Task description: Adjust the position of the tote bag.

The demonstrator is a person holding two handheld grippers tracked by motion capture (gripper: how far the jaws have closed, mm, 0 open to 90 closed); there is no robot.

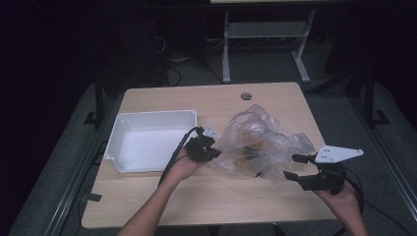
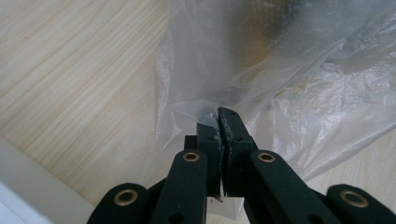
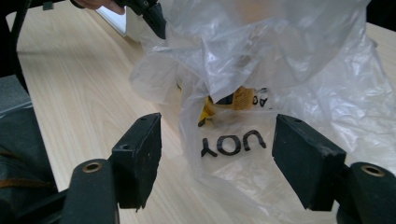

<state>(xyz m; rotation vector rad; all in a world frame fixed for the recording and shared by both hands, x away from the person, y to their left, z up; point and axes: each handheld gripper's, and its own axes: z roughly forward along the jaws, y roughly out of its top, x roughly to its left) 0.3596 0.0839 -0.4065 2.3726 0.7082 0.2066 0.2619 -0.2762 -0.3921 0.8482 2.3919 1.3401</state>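
Inspection of the bench (image 1: 206, 201) found a crumpled clear plastic bag (image 1: 260, 145) lying right of centre, with a white tray (image 1: 152, 140) just to its left, near it but apart. Through the film some yellow and dark contents (image 3: 233, 100) could be made out, though what they were could not be told; black printed lettering (image 3: 233, 142) showed on the bag's near face.

The left claw (image 1: 212, 150) was clenched on the bag's left edge. In the left gripper view its jaws stood pressed together with a fold of film (image 2: 205, 112) pinched at their tips, the film drawn up into a small peak there. The same claw appeared at the top left of the right gripper view, gripping the plastic.

The right claw (image 1: 295, 167) was released. Its jaws stood wide apart at the bag's right side, and in the right gripper view the lettered film lay between the two pads (image 3: 140, 154) without either pad pressing on it. Nothing was held.

Judgement: the step in hand appeared to be securing a second hold on the bag, the left side being already anchored. The likely aim was to spread the mouth or lift the bag so the contents could be got out, perhaps into the tray; this is inferred, not observed.

The next move would call for the right claw to advance slightly and close on a single layer of film near an edge. The thin plastic may slip, or bunch into several layers.
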